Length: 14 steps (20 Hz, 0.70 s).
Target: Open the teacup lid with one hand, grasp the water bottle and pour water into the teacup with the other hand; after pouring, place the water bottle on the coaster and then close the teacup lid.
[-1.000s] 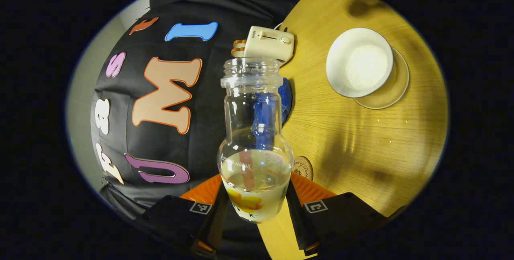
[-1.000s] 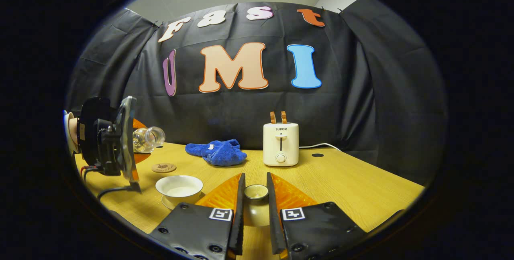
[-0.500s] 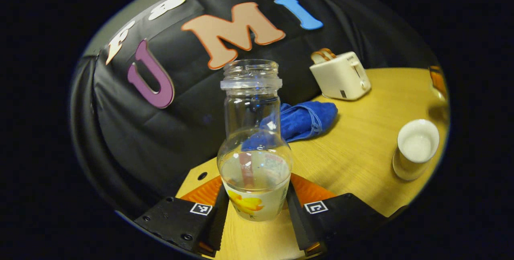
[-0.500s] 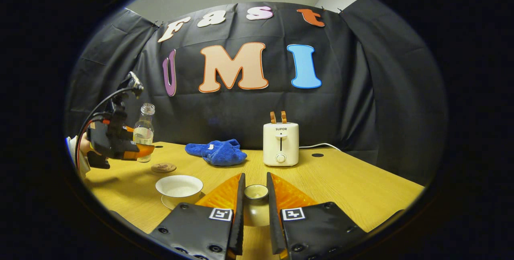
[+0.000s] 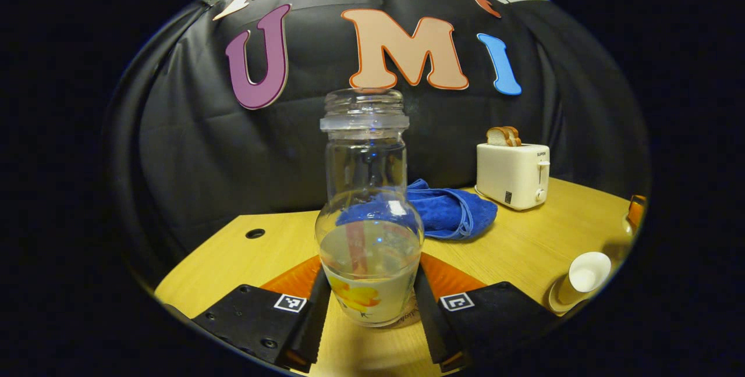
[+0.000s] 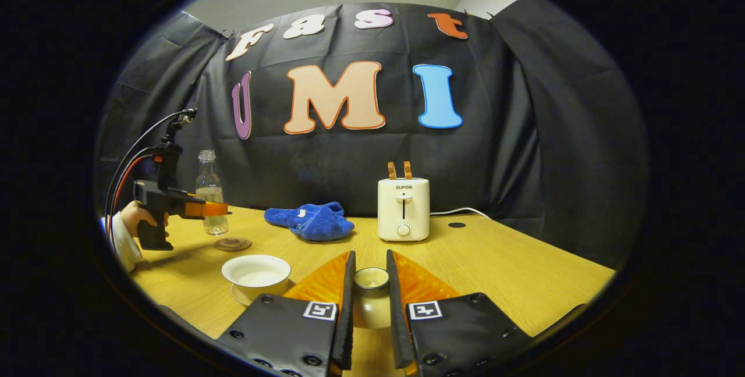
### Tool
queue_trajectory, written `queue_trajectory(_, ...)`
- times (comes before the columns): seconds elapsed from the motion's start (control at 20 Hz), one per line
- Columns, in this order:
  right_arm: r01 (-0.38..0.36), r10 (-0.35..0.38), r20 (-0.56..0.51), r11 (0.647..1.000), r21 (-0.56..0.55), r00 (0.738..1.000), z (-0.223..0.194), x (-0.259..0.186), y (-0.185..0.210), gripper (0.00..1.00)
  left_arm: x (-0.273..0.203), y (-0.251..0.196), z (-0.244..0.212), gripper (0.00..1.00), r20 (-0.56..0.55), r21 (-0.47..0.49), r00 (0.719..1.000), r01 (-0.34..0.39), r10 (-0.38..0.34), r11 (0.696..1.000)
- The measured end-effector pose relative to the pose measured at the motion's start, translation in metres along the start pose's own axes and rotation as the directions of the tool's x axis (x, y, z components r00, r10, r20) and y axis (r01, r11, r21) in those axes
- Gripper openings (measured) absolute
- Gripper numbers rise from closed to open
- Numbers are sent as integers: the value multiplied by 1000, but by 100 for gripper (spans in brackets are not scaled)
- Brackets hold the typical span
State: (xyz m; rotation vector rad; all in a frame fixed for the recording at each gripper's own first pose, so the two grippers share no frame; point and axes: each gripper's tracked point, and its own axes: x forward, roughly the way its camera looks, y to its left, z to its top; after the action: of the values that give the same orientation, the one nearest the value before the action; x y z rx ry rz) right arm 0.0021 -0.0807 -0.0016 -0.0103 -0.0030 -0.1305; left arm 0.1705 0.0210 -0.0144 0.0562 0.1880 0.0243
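Observation:
My left gripper (image 5: 369, 284) is shut on the lower body of a clear glass water bottle (image 5: 366, 214), which stands upright with water in its bottom part. From the right gripper view, the bottle (image 6: 210, 194) hangs just above and slightly left of a round brown coaster (image 6: 233, 244), with a hand holding the left gripper (image 6: 201, 209). An edge of the coaster (image 5: 409, 316) peeks out under the bottle. The white teacup (image 6: 256, 271) sits uncovered on its saucer, seen also as the teacup (image 5: 584, 277) at the lower right. My right gripper (image 6: 369, 269) is shut on the teacup lid (image 6: 371, 304), low over the table.
A cream toaster (image 6: 403, 208) with bread slices stands at the back of the wooden table (image 6: 495, 266). A crumpled blue cloth (image 6: 308, 221) lies left of it, behind the coaster. The toaster (image 5: 512, 173) and blue cloth (image 5: 451, 211) lie beyond the bottle.
The left gripper turned the bottle from tipped over back to upright and brought it down toward the coaster, away from the teacup. The right gripper stayed put with the lid.

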Motion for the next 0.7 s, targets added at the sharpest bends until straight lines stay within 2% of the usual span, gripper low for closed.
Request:
queue_trajectory(0.15,2,-2,1,1000,0,1000,0,0,1,30,10,-7,-9,67,-18,-9,1000,21,-21,1000)
queue_trajectory(0.4,-7,7,1,1000,0,1000,0,0,3,30,19,-5,-25,69,-57,-10,998,10,-11,1000)
queue_trajectory(0.7,-13,13,2,1000,1,1000,1,-1,4,30,20,-5,-23,70,-36,-36,999,13,-14,999)
